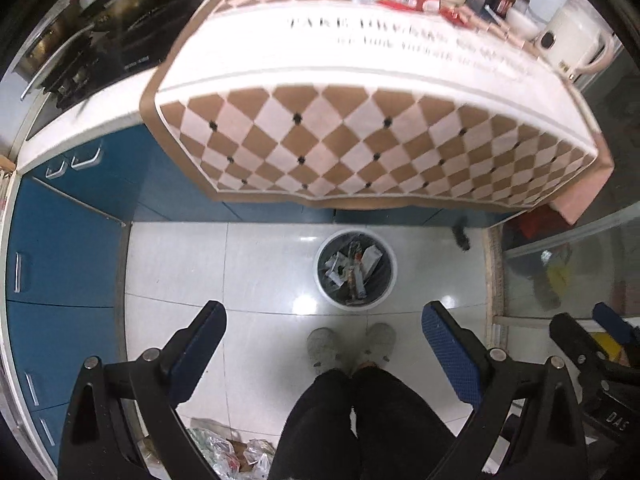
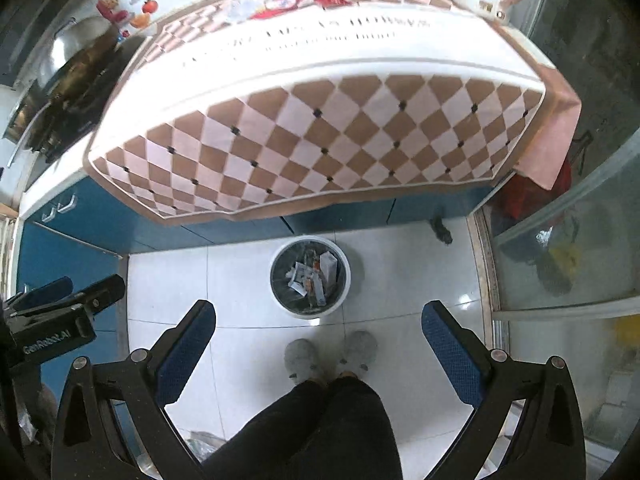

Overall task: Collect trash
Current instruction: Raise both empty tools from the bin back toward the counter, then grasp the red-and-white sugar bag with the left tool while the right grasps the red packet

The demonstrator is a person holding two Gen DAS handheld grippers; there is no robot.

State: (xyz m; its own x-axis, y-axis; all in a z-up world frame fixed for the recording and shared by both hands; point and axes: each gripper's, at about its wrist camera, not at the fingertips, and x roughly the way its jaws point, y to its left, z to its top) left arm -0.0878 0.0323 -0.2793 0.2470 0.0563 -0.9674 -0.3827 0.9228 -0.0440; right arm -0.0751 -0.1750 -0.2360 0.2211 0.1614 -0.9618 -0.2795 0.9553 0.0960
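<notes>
Glossy white floor tiles (image 1: 260, 264) fill the frame's middle; a matt checkered cloth (image 1: 360, 140) covers the counter above. Lower down, the left claw (image 1: 324, 344) has textured blue pads (image 1: 450, 354) on smooth black plastic.

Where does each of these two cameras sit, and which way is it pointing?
Left wrist: on the left gripper, facing down at the bin; shows its open fingers, the person's legs, the right gripper at its edge.
Right wrist: on the right gripper, same downward aim; the left gripper shows at its edge.
Both share the bin, checked cloth and slippers.
</notes>
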